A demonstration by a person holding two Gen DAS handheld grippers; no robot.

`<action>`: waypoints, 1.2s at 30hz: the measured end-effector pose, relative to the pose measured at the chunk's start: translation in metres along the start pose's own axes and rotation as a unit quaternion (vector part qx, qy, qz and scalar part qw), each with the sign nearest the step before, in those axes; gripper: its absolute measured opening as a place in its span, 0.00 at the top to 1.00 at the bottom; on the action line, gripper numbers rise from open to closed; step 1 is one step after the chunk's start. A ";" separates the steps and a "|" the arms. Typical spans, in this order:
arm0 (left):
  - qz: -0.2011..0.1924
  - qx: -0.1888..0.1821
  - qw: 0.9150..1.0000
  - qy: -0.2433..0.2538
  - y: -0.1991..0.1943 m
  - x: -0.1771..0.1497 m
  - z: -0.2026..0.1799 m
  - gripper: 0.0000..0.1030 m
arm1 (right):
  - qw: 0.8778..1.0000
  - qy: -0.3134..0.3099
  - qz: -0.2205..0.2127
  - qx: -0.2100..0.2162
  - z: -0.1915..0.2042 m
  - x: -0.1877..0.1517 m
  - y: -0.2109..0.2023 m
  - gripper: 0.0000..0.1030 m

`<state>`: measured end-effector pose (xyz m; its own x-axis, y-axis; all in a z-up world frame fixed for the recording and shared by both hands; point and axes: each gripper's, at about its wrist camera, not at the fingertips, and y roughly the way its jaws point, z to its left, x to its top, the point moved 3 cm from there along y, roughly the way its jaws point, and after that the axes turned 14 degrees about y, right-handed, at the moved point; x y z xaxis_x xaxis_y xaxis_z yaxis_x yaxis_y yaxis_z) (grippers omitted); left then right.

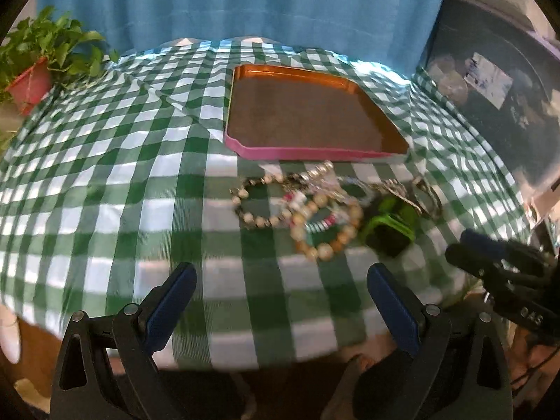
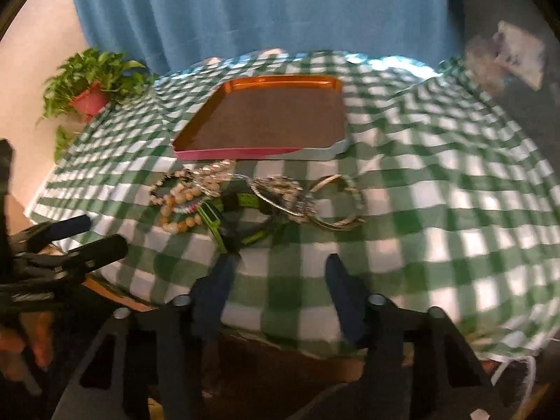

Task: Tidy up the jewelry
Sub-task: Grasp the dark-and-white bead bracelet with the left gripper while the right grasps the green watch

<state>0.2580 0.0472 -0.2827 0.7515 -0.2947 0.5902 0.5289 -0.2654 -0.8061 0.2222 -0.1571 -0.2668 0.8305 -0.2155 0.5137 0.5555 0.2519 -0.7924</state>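
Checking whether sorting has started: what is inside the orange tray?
Nothing shows inside the orange tray; its brown floor looks bare in both views. The beaded bracelets, green watch and metal bangles lie on the checked tablecloth before it.

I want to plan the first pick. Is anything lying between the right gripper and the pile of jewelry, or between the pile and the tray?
Nothing visible. Only bare checked cloth lies between the right gripper and the jewelry. The tray sits just behind the pile, with nothing seen inside it or between the two.
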 end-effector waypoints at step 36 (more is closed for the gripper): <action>0.022 -0.001 1.000 -0.004 0.038 0.022 0.051 0.96 | 0.994 -0.048 0.005 0.099 0.051 0.038 0.016 0.87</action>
<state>0.3149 0.0779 -0.3023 0.7772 -0.2980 0.5541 0.4948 -0.2546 -0.8309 0.2643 -0.1133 -0.2430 0.8310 -0.1242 0.5422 0.5366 0.4357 -0.7227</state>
